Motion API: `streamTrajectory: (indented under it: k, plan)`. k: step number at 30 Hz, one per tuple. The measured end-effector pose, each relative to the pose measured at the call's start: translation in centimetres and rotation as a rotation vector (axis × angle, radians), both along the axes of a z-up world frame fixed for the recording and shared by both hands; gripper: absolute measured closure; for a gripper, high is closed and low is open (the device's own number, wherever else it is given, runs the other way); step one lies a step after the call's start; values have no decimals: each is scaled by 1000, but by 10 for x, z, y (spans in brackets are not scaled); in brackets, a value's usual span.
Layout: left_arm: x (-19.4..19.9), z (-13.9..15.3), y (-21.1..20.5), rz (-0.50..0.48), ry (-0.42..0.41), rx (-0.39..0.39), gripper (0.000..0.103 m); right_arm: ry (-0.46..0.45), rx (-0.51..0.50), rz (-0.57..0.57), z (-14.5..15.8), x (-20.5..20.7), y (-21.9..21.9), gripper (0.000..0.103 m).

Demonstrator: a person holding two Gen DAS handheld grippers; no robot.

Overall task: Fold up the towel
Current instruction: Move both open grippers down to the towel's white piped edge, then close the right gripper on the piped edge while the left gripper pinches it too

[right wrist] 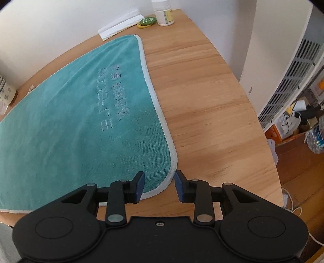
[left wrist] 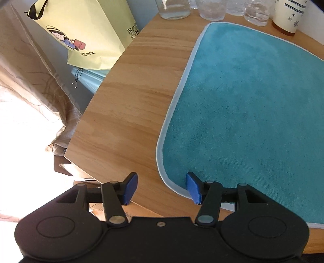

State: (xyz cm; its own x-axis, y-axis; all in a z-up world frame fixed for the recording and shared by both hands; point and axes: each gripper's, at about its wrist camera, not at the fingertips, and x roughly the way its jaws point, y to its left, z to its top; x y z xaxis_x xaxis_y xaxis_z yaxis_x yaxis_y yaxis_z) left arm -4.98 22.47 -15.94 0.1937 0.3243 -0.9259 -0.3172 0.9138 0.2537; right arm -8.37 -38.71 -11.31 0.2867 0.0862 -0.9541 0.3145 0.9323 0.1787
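Items counted on inspection: one teal towel point(left wrist: 253, 113), laid flat on one wooden table point(left wrist: 129, 113). Two grippers were present, the left gripper point(left wrist: 162, 189) and the right gripper point(right wrist: 160, 187), each with two blue-padded fingers set apart. At the table's far edge, left view: four clear glass vessels point(left wrist: 211, 10) and one patterned cream container point(left wrist: 288, 16). Right view: one white pill bottle point(right wrist: 163, 13), two round tokens point(right wrist: 144, 21) stacked, one white folded paper point(right wrist: 121, 25). Off the table: one yellow-green paper bag point(left wrist: 81, 34).
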Motion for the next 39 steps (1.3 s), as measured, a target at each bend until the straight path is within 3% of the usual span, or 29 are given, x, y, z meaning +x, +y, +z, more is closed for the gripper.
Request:
streamTrajectory:
  k: [2,3,8,11,17,21,27,39]
  plan:
    - [-2,-1,3,14,-12,-20,49,-3,1,-3,-1,0,-1,72]
    - [-3,-2,4,22,-13,-29,49,1,5,7,-2,0,0,86]
    - [-4,-2,6,34,-14,-57,54,12,16,15,-4,4,-3,91]
    - [0,-2,3,22,-10,-49,55,20,15,18,-4,6,-5,92]
    - [6,-3,17,89,-43,-104,55,27,45,-17,-3,10,-15,92]
    - [9,-1,15,89,-65,-144,83,24,51,-18,-3,10,-15,95]
    - [13,-1,9,79,-69,-132,96,16,66,-45,1,7,-18,98]
    - [9,13,14,83,-80,-160,100,7,85,-76,17,-6,-27,99]
